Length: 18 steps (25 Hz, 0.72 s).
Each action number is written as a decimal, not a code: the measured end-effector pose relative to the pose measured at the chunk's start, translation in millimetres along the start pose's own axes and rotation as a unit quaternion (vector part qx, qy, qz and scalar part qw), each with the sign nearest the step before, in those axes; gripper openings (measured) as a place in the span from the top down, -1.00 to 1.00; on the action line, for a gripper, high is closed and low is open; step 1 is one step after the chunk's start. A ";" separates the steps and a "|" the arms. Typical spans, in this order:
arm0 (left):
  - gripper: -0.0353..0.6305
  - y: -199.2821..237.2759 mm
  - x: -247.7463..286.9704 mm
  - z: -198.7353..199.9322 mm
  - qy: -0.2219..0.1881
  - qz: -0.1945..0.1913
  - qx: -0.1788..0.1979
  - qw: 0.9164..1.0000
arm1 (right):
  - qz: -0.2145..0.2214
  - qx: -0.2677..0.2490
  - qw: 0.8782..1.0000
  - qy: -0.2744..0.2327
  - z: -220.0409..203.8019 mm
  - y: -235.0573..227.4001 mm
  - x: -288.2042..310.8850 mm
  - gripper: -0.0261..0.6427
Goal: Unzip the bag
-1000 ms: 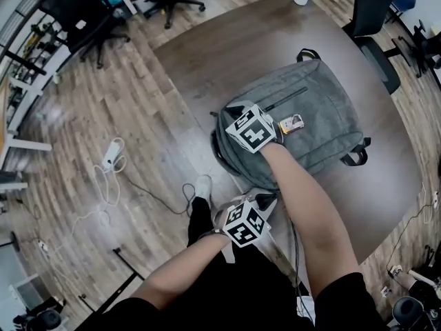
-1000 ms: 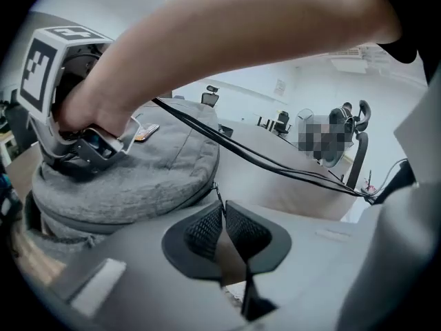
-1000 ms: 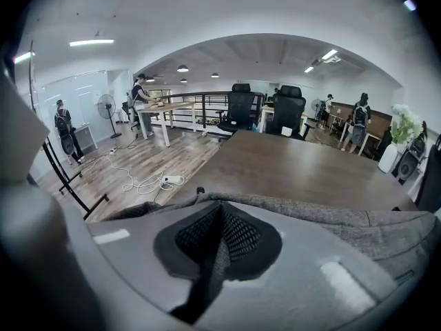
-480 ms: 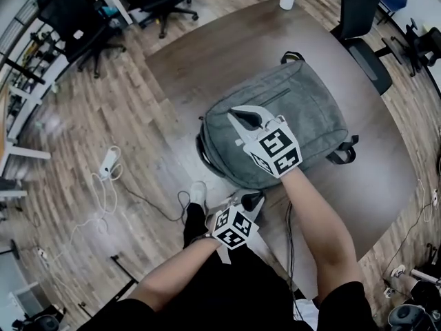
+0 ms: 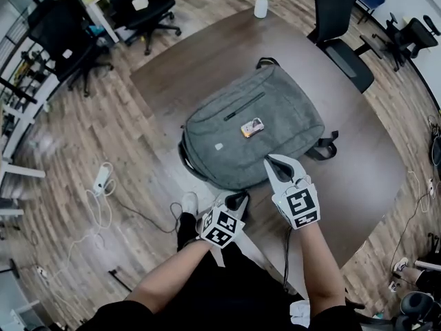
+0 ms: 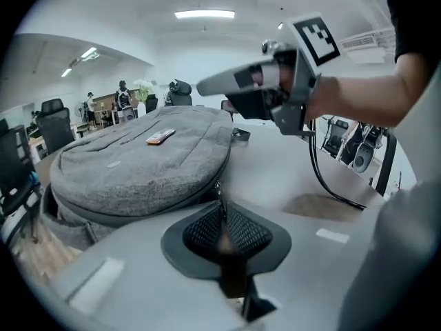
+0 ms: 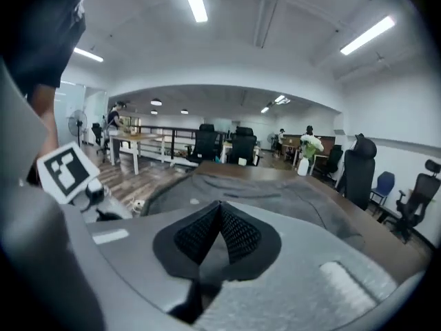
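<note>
The dark table [image 5: 207, 54] carries the grey bag [image 5: 275, 109] flat by its near-left edge. The right gripper [image 5: 271, 161] hovers beside the bag's near side, jaws just eased a hair, practically together, empty. The left gripper [image 5: 240, 198], jaws together, meets the bag's zipper [image 6: 218, 185] at the near edge.

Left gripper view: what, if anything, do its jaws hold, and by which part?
The left gripper holds the grey backpack by its zipper pull, pinched between shut jaws at the bag's near edge.

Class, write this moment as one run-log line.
task: unzip backpack | left tongs: shut on zipper pull | right tongs: shut, empty, off backpack
</note>
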<state>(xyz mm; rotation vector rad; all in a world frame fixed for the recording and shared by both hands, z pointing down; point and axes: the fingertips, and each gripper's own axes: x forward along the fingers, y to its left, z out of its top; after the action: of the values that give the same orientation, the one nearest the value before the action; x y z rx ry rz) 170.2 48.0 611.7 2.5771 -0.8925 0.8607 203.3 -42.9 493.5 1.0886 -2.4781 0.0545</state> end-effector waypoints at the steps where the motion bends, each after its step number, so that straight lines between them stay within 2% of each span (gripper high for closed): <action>1: 0.77 0.4 -0.3 -0.2 0.001 0.002 0.001 1.000 | -0.009 -0.006 1.000 0.025 -18.3 -4.6 -2.4 0.91; 3: 0.78 0.7 -1.1 -1.0 0.004 0.003 0.003 1.000 | -0.024 -0.007 0.998 0.062 -47.1 -14.6 -7.9 0.91; 7: 0.79 3.5 -0.1 -1.8 0.008 0.006 0.005 1.000 | -0.036 -0.009 0.995 0.097 -77.2 -24.6 -15.9 0.91; 15: 0.82 5.6 4.4 -2.0 0.008 0.021 0.011 1.000 | -0.053 -0.047 0.990 0.121 -97.0 -28.8 -6.7 0.91; 18: 0.82 1.1 8.8 4.3 0.006 0.021 0.009 1.000 | -0.048 -0.040 0.991 0.117 -99.8 -29.3 -3.7 0.92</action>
<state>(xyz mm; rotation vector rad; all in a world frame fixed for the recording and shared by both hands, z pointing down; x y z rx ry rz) 177.0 41.2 613.9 2.5746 -0.9417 0.9003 263.3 -40.1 578.5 1.1003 -2.1983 0.0510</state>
